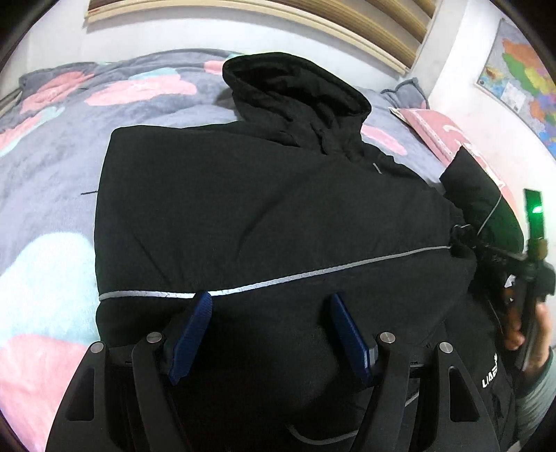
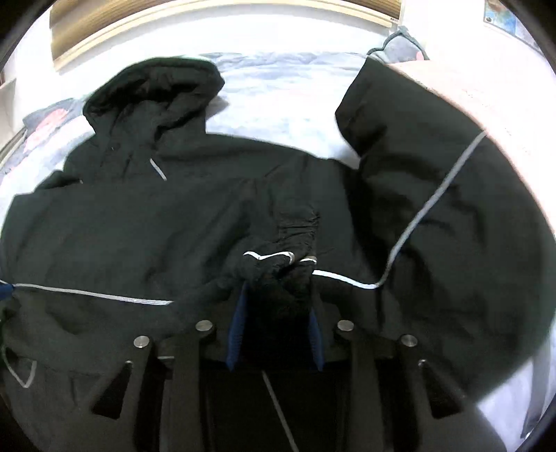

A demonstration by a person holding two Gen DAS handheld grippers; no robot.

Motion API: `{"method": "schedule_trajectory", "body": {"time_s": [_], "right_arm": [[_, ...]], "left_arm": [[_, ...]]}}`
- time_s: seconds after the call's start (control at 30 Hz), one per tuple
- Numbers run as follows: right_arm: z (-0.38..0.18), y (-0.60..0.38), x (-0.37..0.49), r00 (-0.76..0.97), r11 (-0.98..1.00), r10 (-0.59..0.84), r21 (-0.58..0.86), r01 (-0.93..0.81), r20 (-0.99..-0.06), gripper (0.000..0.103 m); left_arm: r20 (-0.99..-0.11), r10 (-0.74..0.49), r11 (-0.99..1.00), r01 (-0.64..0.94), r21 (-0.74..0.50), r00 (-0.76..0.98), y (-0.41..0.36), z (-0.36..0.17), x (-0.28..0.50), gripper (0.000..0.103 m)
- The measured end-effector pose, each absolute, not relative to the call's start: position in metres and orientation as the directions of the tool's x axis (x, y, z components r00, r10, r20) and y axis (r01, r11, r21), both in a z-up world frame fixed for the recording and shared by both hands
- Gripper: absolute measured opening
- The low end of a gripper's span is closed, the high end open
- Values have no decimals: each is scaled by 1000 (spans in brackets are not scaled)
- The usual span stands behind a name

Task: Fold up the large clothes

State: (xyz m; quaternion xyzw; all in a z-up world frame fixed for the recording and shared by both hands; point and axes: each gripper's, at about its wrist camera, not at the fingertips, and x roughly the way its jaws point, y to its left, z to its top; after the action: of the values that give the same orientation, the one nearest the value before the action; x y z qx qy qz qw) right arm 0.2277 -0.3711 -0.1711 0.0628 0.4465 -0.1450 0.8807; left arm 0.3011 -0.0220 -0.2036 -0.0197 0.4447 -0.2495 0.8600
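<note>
We see our right gripper (image 2: 276, 306) with a bunched fold of the black jacket (image 2: 139, 226) between its blue pads; the hood (image 2: 153, 90) lies beyond, sleeve (image 2: 434, 180) to its right.

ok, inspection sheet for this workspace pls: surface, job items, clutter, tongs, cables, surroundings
Surface: bed with a grey, pink and mint patterned blanket.
Job's things: black hooded jacket lies spread flat, hood toward the headboard; grey reflective stripe across it; one sleeve angles out to the side.
Clutter: pink pillow under that sleeve's end.
Tongs: left tongs open, nothing between the pads. Right tongs have bunched jacket fabric between the pads; grip cannot be confirmed.
Cables: nothing seen.
Surroundings: wooden headboard, white wall, colourful map; a person's hand holds the right tool.
</note>
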Motion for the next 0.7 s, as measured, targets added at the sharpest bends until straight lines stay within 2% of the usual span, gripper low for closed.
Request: {"method": "schedule_trajectory", "body": {"time_s": [0.07,0.1,0.2,0.3,0.47,0.53,0.7], "right_arm": [[-150,-371,216,617,954,-170,29,299,-768,62],[-134,-366,209,660,959,-149,55,278,-737,65],[-113,-349,210,691,975,-109,57,213,-715,65],[-124,-330,221,671,985,-99,24,172,-735,65],[-208,-330,243,525,981,-107,-3,196,-844,65],[-210,-325,238,576,982,-133,-31,185,-807,66],[-212,-319,236,598,980,-164,-63,186,-784,68]], "left_arm": [[-751,-447,874,414,-253,486,-22,-202,301,72],[-749,-447,874,416,-250,489,-20,-203,298,72],[-743,-440,876,424,-230,505,-21,-204,295,73],[-737,-438,876,428,-222,514,-22,-205,294,74],[-725,-449,871,437,-225,522,-21,-205,292,75],[-725,-443,873,440,-213,527,-23,-206,292,75],[-722,-437,873,448,-195,536,-25,-208,291,79]]}}
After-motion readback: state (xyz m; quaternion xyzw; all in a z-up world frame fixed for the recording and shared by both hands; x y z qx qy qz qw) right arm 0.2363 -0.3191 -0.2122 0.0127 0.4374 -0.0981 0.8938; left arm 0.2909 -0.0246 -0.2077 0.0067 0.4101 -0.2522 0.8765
